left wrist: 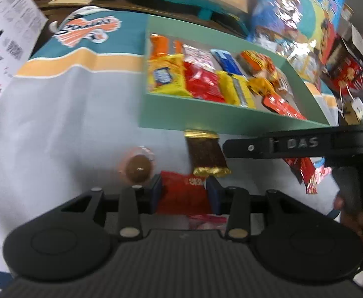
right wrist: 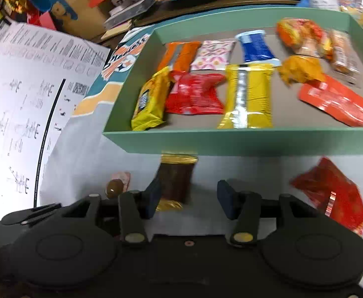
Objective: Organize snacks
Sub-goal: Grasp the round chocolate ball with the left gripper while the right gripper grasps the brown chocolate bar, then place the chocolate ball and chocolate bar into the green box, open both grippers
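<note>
A green tray [left wrist: 181, 119] [right wrist: 231, 140] holds several wrapped snacks. My left gripper [left wrist: 183, 193] is shut on a red snack packet [left wrist: 183, 193] low over the grey cloth. A brown bar with gold ends [left wrist: 207, 155] [right wrist: 175, 178] lies just in front of the tray's near wall. My right gripper [right wrist: 188, 198] is open above the cloth, its left finger beside that brown bar; it shows in the left wrist view [left wrist: 293, 146] as a black arm. A round brown sweet [left wrist: 138, 167] [right wrist: 114, 187] lies left of the bar. A red packet [right wrist: 330, 193] [left wrist: 303, 171] lies at the right.
A white printed sheet [right wrist: 20, 111] [left wrist: 5, 37] lies at the left. A teal and orange cloth logo [left wrist: 87, 28] sits behind. Colourful boxes and bags [left wrist: 298, 17] crowd the back and right side, with books [right wrist: 129, 7] at the back.
</note>
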Available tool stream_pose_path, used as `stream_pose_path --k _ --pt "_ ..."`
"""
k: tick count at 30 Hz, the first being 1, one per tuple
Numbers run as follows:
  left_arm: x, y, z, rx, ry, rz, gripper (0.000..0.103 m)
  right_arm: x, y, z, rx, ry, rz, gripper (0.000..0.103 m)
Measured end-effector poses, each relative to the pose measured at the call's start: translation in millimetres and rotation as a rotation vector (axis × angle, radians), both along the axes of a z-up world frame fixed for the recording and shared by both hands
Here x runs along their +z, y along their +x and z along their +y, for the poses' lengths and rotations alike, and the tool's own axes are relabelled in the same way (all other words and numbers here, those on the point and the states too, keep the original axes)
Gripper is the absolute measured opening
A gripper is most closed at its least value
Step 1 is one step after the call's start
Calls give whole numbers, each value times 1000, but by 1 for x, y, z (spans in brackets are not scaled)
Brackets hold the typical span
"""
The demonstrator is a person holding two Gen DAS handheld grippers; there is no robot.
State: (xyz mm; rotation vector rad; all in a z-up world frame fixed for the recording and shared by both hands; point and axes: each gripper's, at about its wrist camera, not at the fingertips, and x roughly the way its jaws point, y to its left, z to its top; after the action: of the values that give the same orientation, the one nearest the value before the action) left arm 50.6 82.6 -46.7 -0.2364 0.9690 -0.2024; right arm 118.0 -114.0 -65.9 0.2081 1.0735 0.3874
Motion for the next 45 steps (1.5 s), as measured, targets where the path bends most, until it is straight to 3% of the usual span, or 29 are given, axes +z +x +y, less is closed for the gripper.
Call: stream_pose_path --k 3,5,12,15,17,20,28,29,30,32,39,45 --pt "1 0 14 38 -10 -8 34 -8 6 18 20 -27 7 54" --pt "2 1 22 61 -8 -12 25 -11 8 28 31 -49 1 64" --pt "-7 4 44 99 -17 9 26 -16 1 58 117 -180 -101 68" --pt "-12 4 46 101 -17 20 33 -18 -9 68 166 -275 -155 61" --pt "-14 2 44 97 -8 28 43 -19 -13 69 187 -321 -189 46" --pt "-16 1 42 94 0 33 52 -16 -11 55 158 -289 -174 37" --pt "-17 32 25 11 79 27 53 -14 -13 17 61 -233 -132 37" --pt "-19 35 20 -7 88 31 50 -14 -13 14 54 -223 -128 37" --pt "-20 35 14 -18 119 21 37 -13 -13 11 46 -214 -126 37" --pt "-21 32 6 -29 167 0 33 -12 -14 4 32 -196 -125 37" --pt "-6 17 9 31 118 -6 32 -4 -24 -8 11 -136 -130 37" --pt "35 14 -8 -16 106 -97 32 27 -38 -31 -22 -50 -176 37"
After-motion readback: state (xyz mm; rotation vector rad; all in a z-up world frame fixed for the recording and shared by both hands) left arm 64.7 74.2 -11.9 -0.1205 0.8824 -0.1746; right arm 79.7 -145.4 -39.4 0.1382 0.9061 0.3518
